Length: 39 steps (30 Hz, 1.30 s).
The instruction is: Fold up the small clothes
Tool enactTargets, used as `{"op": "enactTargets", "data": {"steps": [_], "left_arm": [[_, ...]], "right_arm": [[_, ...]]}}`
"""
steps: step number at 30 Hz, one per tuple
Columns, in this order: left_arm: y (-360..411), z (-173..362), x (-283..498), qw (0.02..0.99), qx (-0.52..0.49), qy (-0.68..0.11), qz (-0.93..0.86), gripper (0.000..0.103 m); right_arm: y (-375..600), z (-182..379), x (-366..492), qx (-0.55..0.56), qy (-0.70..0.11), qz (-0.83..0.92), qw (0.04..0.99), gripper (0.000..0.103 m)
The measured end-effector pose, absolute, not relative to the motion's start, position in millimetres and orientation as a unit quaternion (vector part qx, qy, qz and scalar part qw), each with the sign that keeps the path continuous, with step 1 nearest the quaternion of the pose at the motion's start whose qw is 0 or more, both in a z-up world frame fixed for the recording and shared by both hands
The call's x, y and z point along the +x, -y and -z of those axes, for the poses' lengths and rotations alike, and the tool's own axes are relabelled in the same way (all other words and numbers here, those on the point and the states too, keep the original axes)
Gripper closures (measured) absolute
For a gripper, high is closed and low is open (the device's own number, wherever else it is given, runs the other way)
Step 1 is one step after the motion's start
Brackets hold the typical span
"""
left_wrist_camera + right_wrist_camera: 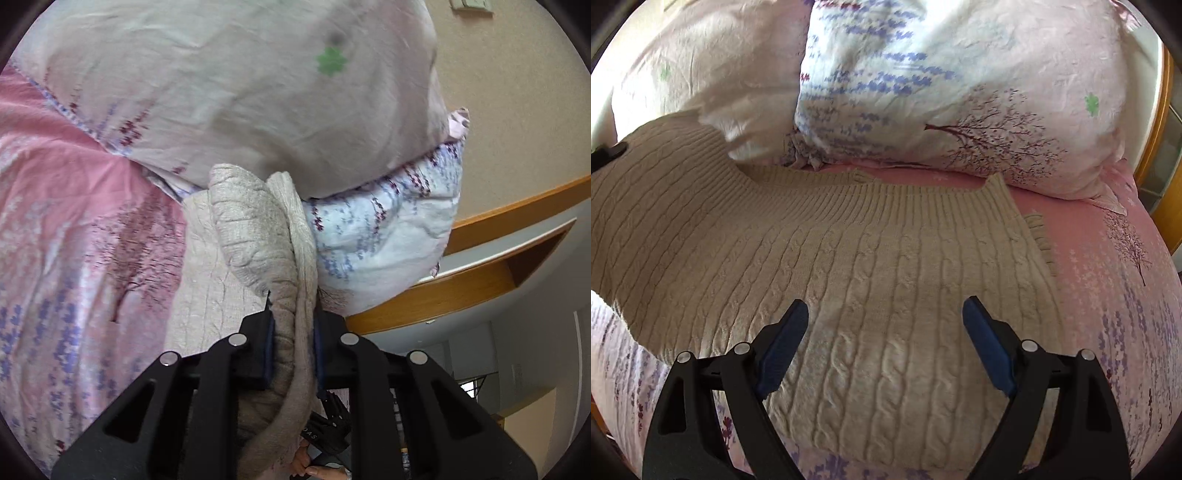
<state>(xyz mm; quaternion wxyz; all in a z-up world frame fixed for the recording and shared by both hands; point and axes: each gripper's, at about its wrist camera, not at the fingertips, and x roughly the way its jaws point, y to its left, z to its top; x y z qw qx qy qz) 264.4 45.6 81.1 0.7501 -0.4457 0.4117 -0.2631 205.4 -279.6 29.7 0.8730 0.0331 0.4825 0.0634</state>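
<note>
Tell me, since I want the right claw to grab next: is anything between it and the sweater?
Nothing visible. The open right claw hovers directly over the sweater, which lies flat on the bed. The pillows sit beyond its far edge.

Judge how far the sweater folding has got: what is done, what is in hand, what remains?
Done: the beige sweater lies spread on the bed. In hand: the left gripper pinches a bunched edge; the right gripper hovers open above it. Remaining: no finished fold shows.
</note>
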Motion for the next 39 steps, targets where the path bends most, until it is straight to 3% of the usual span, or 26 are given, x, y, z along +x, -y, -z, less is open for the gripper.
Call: {"op": "enactTargets", "data": {"steps": [8, 16, 22, 23, 25, 30, 33, 37, 39], "left_arm": [[79, -81, 277, 0.713, -0.431, -0.432, 0.345, 0.088], [175, -2, 286, 0.637, -0.441, -0.528, 0.348, 0.087], [165, -6, 286, 0.603, -0.461, -0.519, 0.392, 0.071], [155, -15, 284, 0.614, -0.456, -0.507, 0.398, 0.07], [130, -34, 278, 0.654, -0.43, -0.484, 0.392, 0.056], [73, -46, 264, 0.751, -0.332, -0.483, 0.305, 0.051], [54, -33, 263, 0.76, -0.314, -0.496, 0.279, 0.051], [49, -24, 267, 0.767, -0.283, -0.511, 0.265, 0.048], [58, -20, 267, 0.767, -0.266, -0.519, 0.267, 0.048]], "right_arm": [[338, -47, 189, 0.133, -0.466, -0.112, 0.868, 0.016], [391, -33, 187, 0.333, -0.465, -0.221, 0.79, 0.012], [405, -20, 198, 0.423, -0.485, -0.25, 0.723, 0.01], [407, -17, 201, 0.44, -0.486, -0.25, 0.712, 0.009], [410, -9, 205, 0.469, -0.487, -0.253, 0.692, 0.009], [416, -3, 219, 0.486, -0.501, -0.224, 0.68, 0.012], [412, -9, 230, 0.452, -0.513, -0.191, 0.705, 0.028], [400, -9, 240, 0.381, -0.532, -0.142, 0.743, 0.082], [392, -17, 240, 0.343, -0.527, -0.131, 0.766, 0.084]]}}
